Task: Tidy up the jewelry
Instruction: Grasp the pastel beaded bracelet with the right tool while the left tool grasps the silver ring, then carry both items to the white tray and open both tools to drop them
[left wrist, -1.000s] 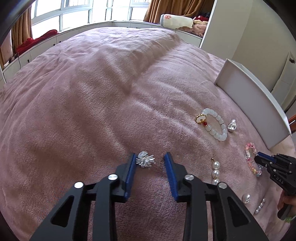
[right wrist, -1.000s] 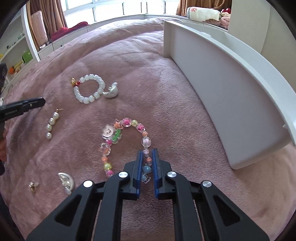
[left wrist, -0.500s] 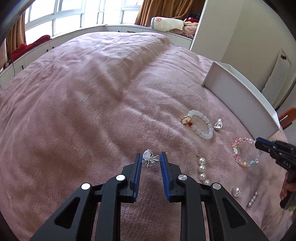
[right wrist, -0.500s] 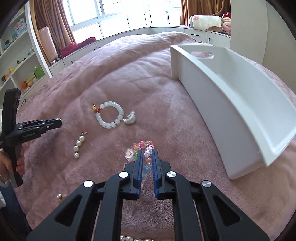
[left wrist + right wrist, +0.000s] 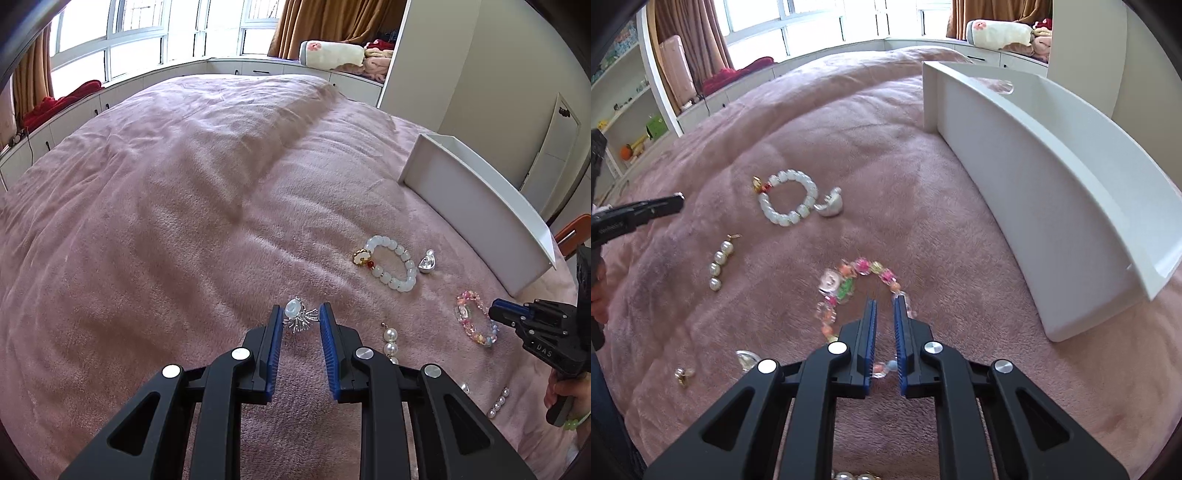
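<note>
Left tongs (image 5: pixel 300 309): clenched on the small silver brooch (image 5: pixel 295 318). The jaws have just been closing, with the brooch between them. Its pale stone sits against the inner pad and its prongs reach the other. It looks clear of the bed (image 5: pixel 184 221), though the gap beneath is hard to judge.

Right tongs (image 5: pixel 885 301): clenched on the bead bracelet (image 5: pixel 849 280). A couple of beads are nipped deep between the pads. The rest of the loop hangs forward and to the left of the tips, blurred, apparently just off the blanket.

Tray (image 5: pixel 1052 192): white and open-topped, on the bed towards its right edge. Its long axis runs away from both hands, near end low, far end towards the wardrobe.

Relation that matters:
- From the right tongs the tray lies ahead and to the right, near, with nothing between. Its long side wall faces the tips, so the load must go up and over the rim.
- From the left tongs the tray is well apart, off to the right. The white bracelet (image 5: pixel 391 264), the silver charm (image 5: pixel 427 261) beside it and the pearl drop (image 5: pixel 390 341) lie between.
- The right hand is the nearer. I judge it goes first, and the left would cross behind it.

Risk: the brooch is pinched at its prongs only and may twist free in transit.
</note>
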Motion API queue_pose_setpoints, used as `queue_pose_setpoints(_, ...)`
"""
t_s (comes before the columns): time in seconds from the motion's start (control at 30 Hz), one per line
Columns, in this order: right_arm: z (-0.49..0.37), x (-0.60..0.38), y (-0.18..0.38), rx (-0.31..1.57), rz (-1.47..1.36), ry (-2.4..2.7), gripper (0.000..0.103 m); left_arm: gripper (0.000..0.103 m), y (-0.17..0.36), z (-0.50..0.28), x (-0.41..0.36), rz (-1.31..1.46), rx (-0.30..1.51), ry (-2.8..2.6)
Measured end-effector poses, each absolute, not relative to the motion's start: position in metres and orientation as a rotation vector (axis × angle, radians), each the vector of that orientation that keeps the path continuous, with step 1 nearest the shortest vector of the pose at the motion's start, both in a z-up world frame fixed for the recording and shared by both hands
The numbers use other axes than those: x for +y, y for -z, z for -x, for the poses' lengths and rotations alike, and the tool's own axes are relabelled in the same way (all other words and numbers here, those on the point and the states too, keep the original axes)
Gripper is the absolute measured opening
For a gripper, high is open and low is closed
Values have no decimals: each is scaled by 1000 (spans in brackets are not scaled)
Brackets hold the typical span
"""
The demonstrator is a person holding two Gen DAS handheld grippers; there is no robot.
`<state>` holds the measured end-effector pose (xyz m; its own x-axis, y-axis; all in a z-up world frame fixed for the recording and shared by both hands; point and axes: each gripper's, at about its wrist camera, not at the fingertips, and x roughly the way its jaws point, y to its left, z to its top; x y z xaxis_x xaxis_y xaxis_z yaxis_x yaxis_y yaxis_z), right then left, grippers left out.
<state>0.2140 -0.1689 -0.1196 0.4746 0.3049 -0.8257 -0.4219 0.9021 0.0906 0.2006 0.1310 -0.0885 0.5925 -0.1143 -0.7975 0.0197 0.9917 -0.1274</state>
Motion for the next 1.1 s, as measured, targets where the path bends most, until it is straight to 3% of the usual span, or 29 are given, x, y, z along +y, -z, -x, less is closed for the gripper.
queue_pose_setpoints(0.1,-213,-175,119,963,130,-404,18,25,90,-200,130,102,938,79)
queue_pose_setpoints(0.17,-213,-178,119,959,129,-389,47,25,92,-200,130,97,945,78)
queue_pose_setpoints(0.23,-215,-178,122,967,142,-381,47,25,96,-201,130,90,956,70)
queue_pose_setpoints(0.33,-221,-174,136,1031,137,-416,40,25,99,-201,131,99,965,67)
queue_pose_setpoints(0.47,-223,-169,148,1069,116,-457,11,25,101,-201,128,88,972,71)
queue_pose_setpoints(0.7,-220,-172,125,1035,-31,-541,11,25,92,-202,121,84,959,84)
queue_pose_setpoints(1.1,-230,-184,14,842,-111,-625,11,25,35,-226,68,104,895,191)
